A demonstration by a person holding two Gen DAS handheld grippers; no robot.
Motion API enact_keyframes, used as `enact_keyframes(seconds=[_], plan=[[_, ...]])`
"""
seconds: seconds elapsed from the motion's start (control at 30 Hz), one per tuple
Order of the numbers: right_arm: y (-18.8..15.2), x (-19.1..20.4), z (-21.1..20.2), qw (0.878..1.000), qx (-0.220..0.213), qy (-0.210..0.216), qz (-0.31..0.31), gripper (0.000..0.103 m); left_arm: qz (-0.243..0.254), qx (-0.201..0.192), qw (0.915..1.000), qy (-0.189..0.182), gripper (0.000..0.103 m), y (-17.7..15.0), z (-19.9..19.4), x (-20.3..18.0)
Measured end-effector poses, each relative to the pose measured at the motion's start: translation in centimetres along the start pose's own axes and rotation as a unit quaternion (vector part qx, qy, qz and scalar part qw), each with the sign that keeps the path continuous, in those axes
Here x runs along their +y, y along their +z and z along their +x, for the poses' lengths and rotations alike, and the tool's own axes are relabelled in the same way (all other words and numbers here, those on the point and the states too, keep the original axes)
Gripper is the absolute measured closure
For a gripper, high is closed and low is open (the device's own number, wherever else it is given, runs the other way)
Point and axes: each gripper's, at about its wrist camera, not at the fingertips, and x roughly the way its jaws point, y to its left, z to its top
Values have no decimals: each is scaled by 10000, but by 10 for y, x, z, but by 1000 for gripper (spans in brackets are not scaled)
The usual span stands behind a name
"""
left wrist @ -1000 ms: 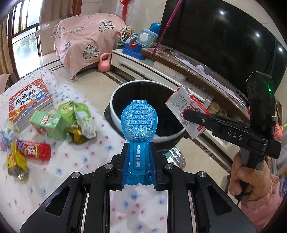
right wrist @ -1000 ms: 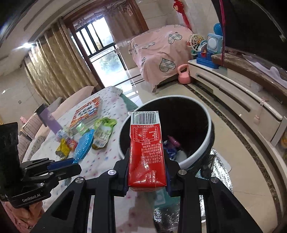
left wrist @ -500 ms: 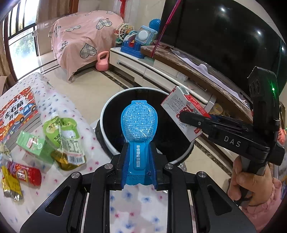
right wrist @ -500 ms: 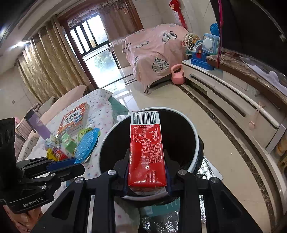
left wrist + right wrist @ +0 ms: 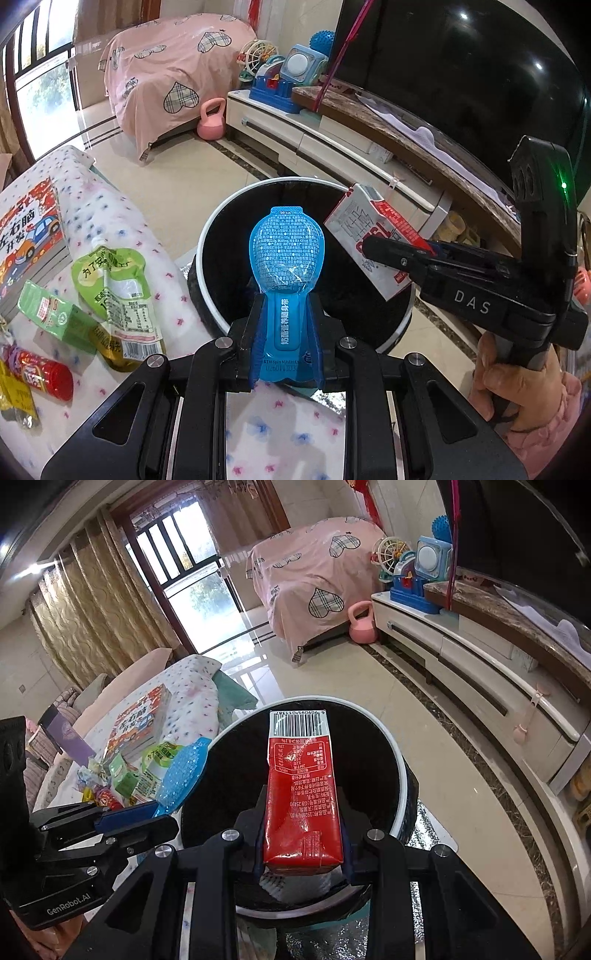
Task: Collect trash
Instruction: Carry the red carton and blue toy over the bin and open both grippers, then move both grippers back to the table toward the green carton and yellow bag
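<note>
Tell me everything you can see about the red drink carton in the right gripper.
The red drink carton is a slim rectangular paper box, glossy red with white print, a barcode on a white band at its far end and grey-white side panels. The right gripper is shut on its lower part, holding it over the open black trash bin. Nothing else touches it.

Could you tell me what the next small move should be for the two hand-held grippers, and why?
Probably open the right hand-held gripper first: its red carton hangs over the bin opening. The left hand-held gripper holds the blue pouch nearer the rim, so it may need easing forward.
</note>
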Motion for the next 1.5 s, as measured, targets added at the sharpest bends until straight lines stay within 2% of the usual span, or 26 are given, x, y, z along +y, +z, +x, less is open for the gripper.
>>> enact_keyframes(seconds=[0.07,0.13,0.2,0.23,0.27,0.43,0.67,0.93,1.23,1.5], plan=[[1,-1,3,10000,21,7,10,73,-8,33,10000,-18,83,1,4,1],[2,-3,5,10000,49,34,34,71,-33,97,9999,27,75,2,7,2],[3,-5,7,10000,44,18,87,67,-117,65,9998,120,36,0,6,5],[3,-6,7,9999,37,7,117,57,-158,5,9998,133,32,0,4,6],[3,-7,7,9999,15,4,160,47,-205,-66,9997,106,32,-2,0,8],[-4,-10,-6,9993,-181,103,308,41,-359,-150,9992,117,32,-15,-15,17],[-17,6,-26,9978,-407,376,364,19,-676,-237,9973,163,31,-52,-44,37],[-45,56,-37,9960,-421,779,129,13,-1149,-320,9920,403,31,-98,-80,73],[-75,109,-25,9927,-184,1189,-87,13,-1775,-406,9808,701,31,-152,-113,123],[-94,152,-11,9900,24,1355,-392,13,-2158,-489,9714,858,32,-180,-132,155]])
